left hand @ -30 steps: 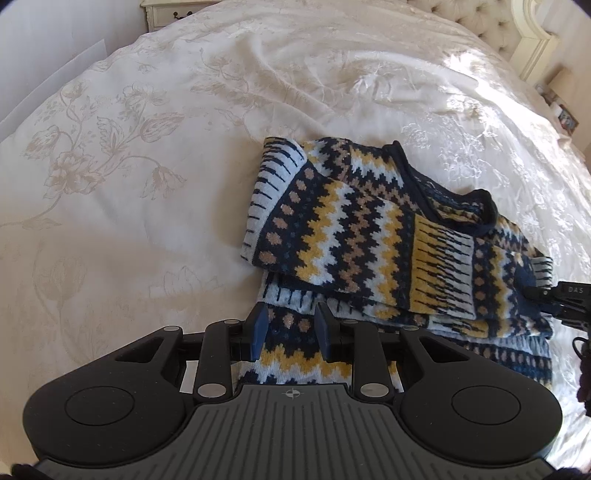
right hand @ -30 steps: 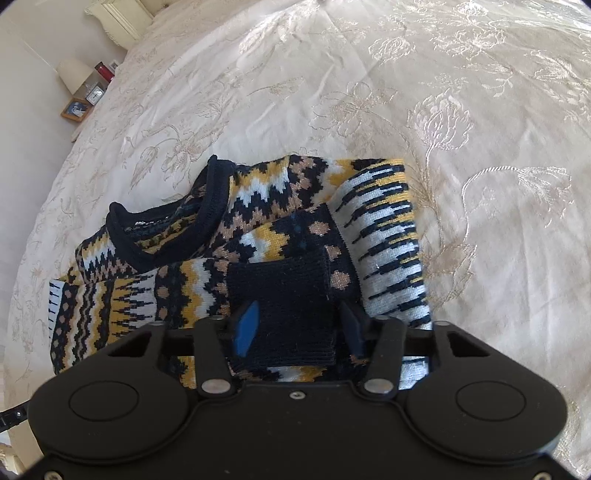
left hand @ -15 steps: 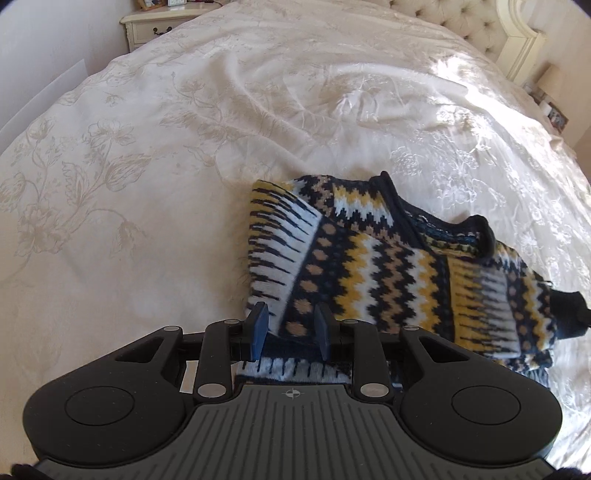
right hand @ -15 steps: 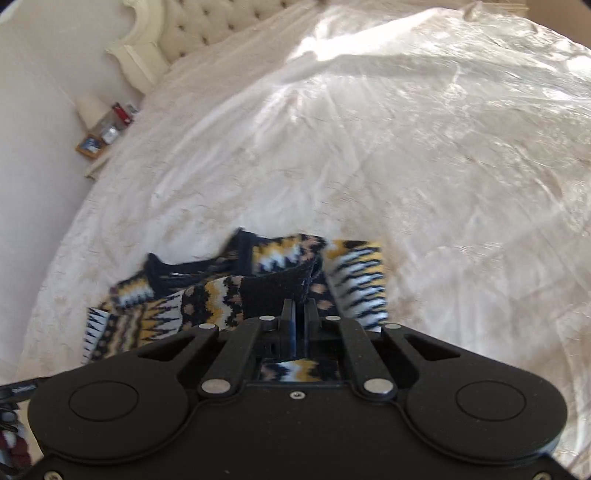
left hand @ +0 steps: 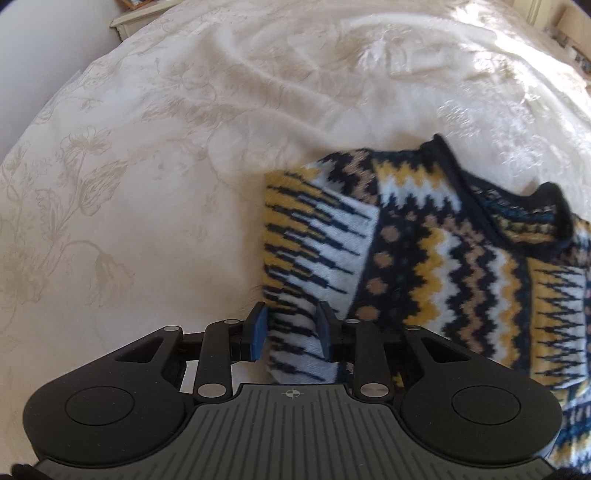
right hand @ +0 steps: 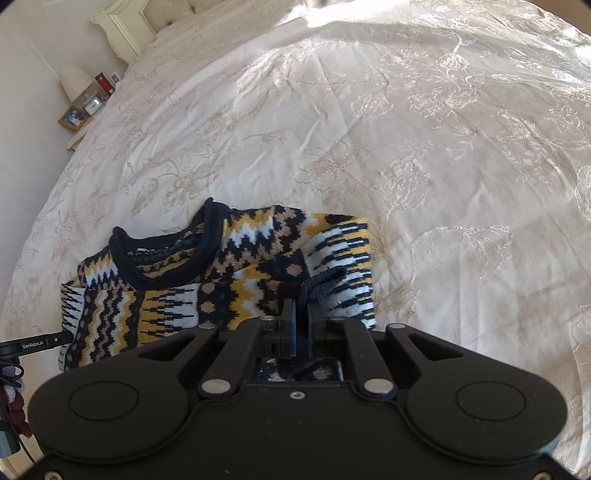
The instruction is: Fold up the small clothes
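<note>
A knitted sweater in navy, yellow, white and tan zigzags lies partly folded on the bed. Its navy neckline faces away from me. My left gripper holds a thick fold of the striped white edge between its fingers. In the right wrist view the sweater sits ahead and to the left. My right gripper is shut on a dark navy ribbed band of it, with the fabric bunched above the fingertips. What lies under either gripper body is hidden.
A cream floral bedspread covers the wide bed all around the sweater. A tufted headboard and a nightstand with a lamp and small items stand at the far left. Another nightstand shows in the left wrist view.
My right gripper closed on the navy band and lifted it forward. Both grippers carried the sweater's lower part toward the neckline, and the sweater now looks shorter.
</note>
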The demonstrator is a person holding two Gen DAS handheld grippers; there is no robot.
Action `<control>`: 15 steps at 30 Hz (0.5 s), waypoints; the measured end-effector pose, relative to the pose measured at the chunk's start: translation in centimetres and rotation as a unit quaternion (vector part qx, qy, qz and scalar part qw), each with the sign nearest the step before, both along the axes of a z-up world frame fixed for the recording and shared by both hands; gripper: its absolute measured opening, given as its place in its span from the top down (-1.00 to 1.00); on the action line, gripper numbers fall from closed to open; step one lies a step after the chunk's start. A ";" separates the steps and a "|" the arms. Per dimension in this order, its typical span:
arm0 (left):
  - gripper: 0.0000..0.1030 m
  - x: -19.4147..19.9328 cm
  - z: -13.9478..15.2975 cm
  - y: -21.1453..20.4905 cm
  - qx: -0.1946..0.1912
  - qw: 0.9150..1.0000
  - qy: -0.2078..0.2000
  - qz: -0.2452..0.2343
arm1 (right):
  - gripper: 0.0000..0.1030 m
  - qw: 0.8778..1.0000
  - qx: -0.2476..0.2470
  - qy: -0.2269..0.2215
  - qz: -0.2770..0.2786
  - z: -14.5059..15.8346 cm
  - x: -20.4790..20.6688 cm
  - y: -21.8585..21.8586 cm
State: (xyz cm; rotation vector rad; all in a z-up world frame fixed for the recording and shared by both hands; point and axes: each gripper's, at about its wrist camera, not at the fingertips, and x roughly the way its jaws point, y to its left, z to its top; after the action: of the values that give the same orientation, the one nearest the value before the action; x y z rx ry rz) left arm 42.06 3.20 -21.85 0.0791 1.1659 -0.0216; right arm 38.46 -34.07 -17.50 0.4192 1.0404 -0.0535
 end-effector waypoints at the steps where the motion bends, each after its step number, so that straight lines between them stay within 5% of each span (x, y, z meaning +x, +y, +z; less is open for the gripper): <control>1: 0.29 0.1 -0.5 0.6 -0.007 1.000 0.004 0.004 | 0.65 1.000 -0.010 0.012 -0.003 -0.4 0.0 -0.4; 3: 0.09 0.0 -0.9 1.2 -0.007 1.000 0.001 0.004 | 0.65 0.999 -0.021 0.028 -0.007 -1.2 -0.2 -1.0; 10: 0.03 -0.6 -0.3 1.4 -0.008 1.000 -0.008 -0.002 | 0.61 0.998 -0.029 0.052 -0.032 -2.0 -1.3 -2.3; 12: 0.02 -0.8 0.0 1.5 -0.015 1.000 -0.009 0.001 | 0.21 0.998 -0.031 0.045 -0.031 -1.6 -1.5 -2.1; 15: -0.06 -1.0 0.3 2.0 -0.024 1.000 -0.013 0.008 | -0.04 0.999 -0.033 0.031 -0.028 -0.7 -1.9 -1.6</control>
State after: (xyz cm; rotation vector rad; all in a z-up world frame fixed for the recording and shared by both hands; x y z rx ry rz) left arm 41.02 5.19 -21.58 0.0268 1.1399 -0.0337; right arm 36.57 -35.65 -18.16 0.3888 1.0858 -0.1505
